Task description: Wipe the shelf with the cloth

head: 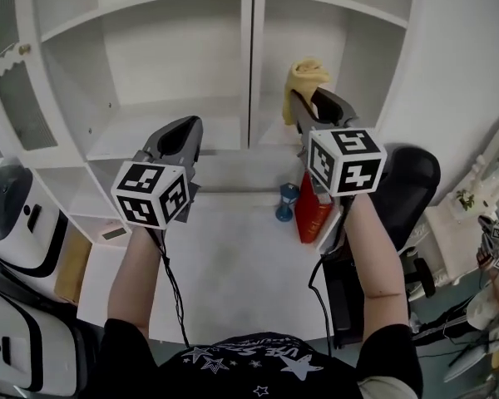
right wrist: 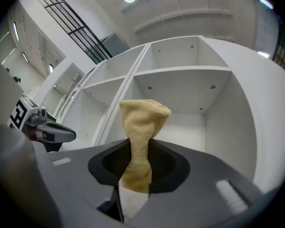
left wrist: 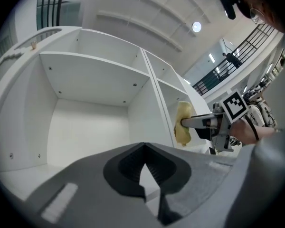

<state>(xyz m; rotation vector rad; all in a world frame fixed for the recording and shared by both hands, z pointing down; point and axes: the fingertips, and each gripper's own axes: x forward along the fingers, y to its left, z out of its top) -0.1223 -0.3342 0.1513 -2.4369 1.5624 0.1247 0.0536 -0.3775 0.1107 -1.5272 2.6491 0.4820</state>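
Observation:
A white shelf unit with open compartments stands in front of me. My right gripper is shut on a yellow cloth, whose bunched top sticks up past the jaws. It hangs in front of the right lower compartment. In the right gripper view the cloth is pinched at its middle. My left gripper is shut with nothing in it, in front of the left lower compartment. The left gripper view shows the cloth off to its right.
A small blue object and a red object stand on the white surface below the shelf, under my right gripper. To the right is a black chair. White and black equipment sits at the left.

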